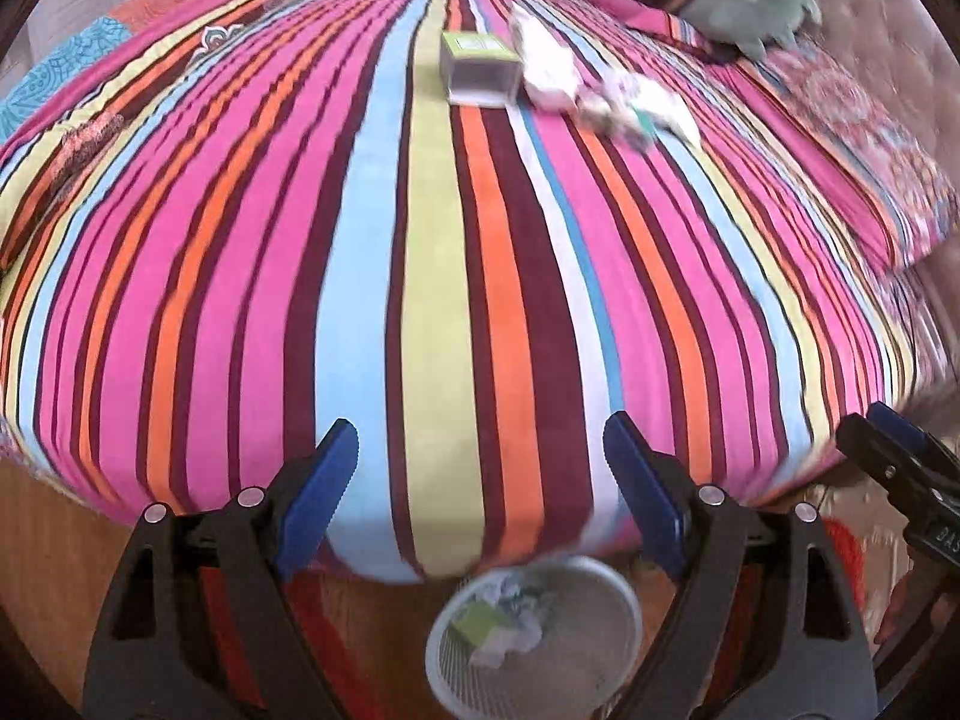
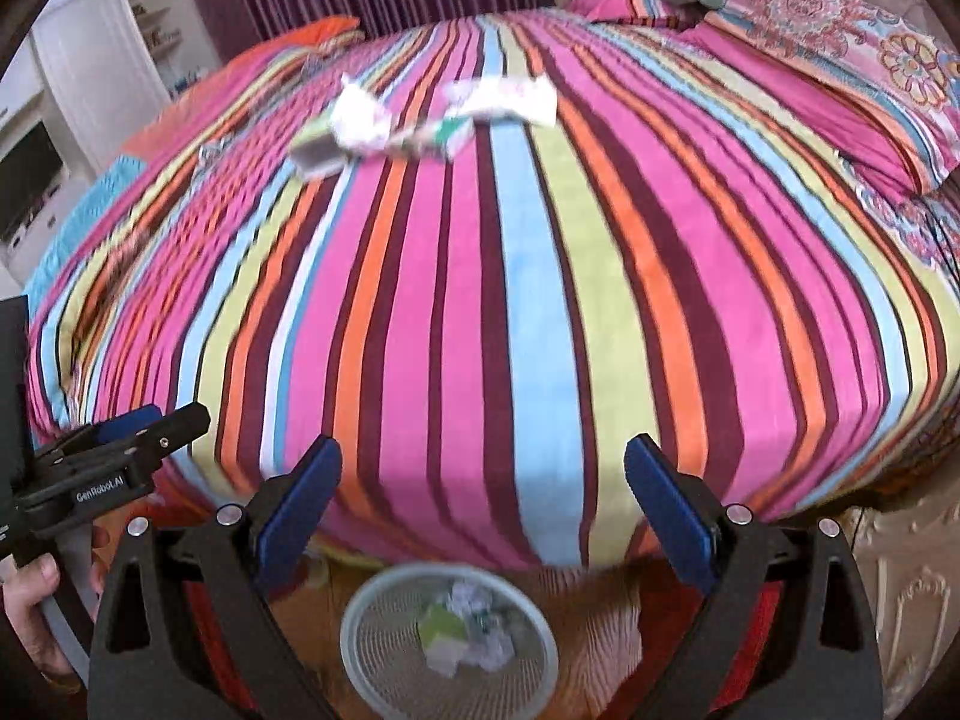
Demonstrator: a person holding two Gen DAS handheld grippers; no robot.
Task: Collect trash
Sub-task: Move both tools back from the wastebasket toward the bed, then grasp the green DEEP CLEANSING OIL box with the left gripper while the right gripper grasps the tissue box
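Both grippers hang over the foot of the bed (image 1: 420, 276), above a mesh bin (image 1: 534, 636) on the floor that already holds a green-and-white carton and some crumpled paper. The left gripper (image 1: 480, 480) has its jaws spread wide with nothing between them, and the right gripper (image 2: 483, 501) is the same — wide apart and empty.

What is left to collect lies far up the striped cover, well apart from both grippers, toward the pillows. In the left view a small box (image 1: 480, 69) sits almost straight ahead on the yellow-green stripe, with a white wrapper (image 1: 549, 69) just to its right and a heap of crumpled scraps (image 1: 630, 105) further right again. The wrapper's long axis runs roughly along the stripes, away from the gripper.

From the right gripper the same cluster lies ahead and to the left — the box (image 2: 318, 153) furthest left, and a long strip of paper (image 2: 504, 99) lying crosswise to the stripes.

So the box looks like the left gripper's natural pick, dead ahead of it. The scraps at the right end of the pile seem better placed for the right gripper. Either way a long reach forward over the bed is needed. Motion blur hides the finer detail of the scraps.
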